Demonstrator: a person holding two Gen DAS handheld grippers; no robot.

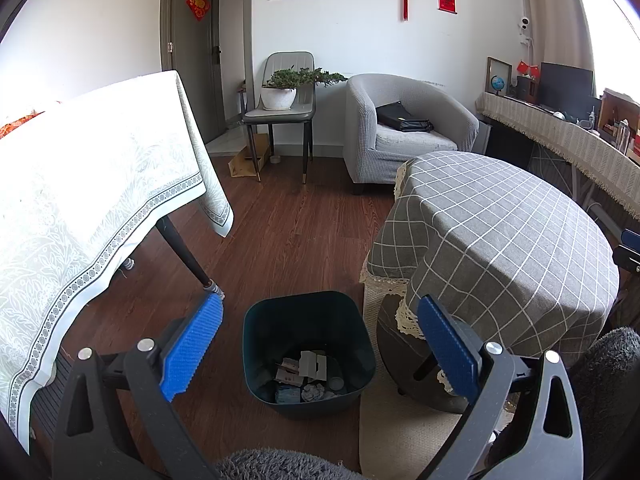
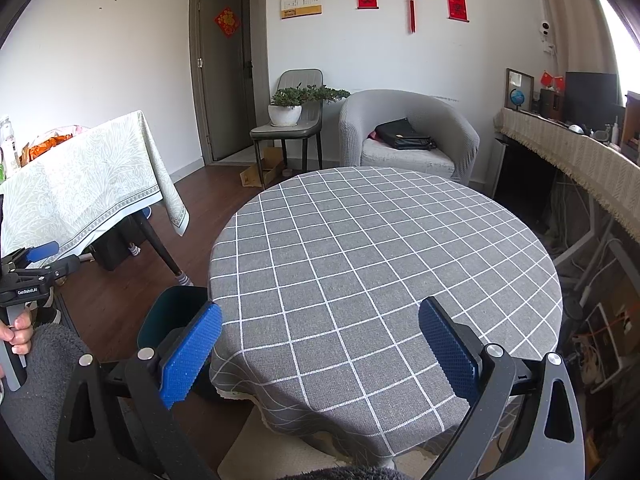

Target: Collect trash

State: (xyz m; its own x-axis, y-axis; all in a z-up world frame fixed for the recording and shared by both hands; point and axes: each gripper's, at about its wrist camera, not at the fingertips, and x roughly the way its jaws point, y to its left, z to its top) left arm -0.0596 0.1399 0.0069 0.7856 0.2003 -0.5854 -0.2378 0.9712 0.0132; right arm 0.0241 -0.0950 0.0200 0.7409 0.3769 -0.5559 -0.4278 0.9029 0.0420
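Note:
A dark green trash bin point(image 1: 310, 354) stands on the wood floor between two tables. Inside it lie paper scraps, a crumpled tissue and a small round lid point(image 1: 308, 378). My left gripper point(image 1: 320, 346) is open and empty, held above the bin. My right gripper point(image 2: 320, 350) is open and empty above the near edge of the round table with the grey checked cloth point(image 2: 380, 264). The bin's rim point(image 2: 172, 312) shows at that table's left edge. The left gripper point(image 2: 36, 264) shows at the far left of the right wrist view.
A table with a pale patterned cloth point(image 1: 80, 208) stands on the left, its dark leg point(image 1: 186, 256) near the bin. A grey armchair point(image 1: 404, 128) with a black bag, a chair with a potted plant point(image 1: 280, 96) and a long cluttered sideboard point(image 1: 560, 136) stand behind.

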